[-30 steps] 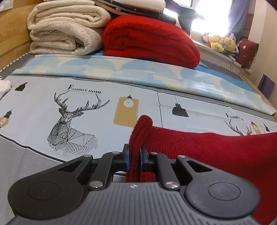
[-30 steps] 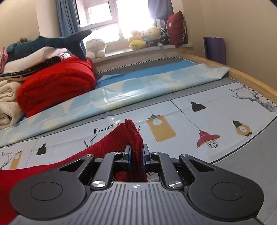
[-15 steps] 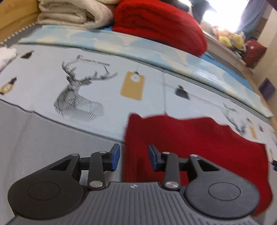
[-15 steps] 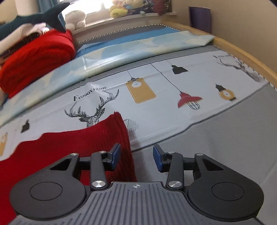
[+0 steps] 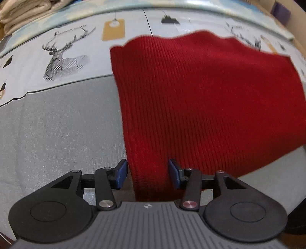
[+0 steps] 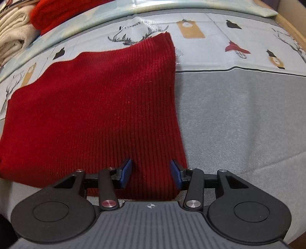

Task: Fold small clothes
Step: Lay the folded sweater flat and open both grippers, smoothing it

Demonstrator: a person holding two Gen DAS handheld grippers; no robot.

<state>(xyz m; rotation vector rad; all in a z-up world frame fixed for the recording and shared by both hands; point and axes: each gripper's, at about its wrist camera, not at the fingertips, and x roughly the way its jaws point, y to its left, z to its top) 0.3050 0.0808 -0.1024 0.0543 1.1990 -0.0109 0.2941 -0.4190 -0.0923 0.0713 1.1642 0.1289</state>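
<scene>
Red knit cloth [image 5: 200, 99] flat (bedsheet [image 5: 57, 124]) | both grippers' jaws apart, gripping nothing

bed: grey cover [image 5: 57, 124] near | printed sheet [image 6: 210, 47] with deer, lamps, tags beyond it | far left: folded cream blankets [image 6: 13, 36], folded red blanket [image 6: 57, 13] beside them | far right: wooden bed edge [image 6: 290, 28]
</scene>
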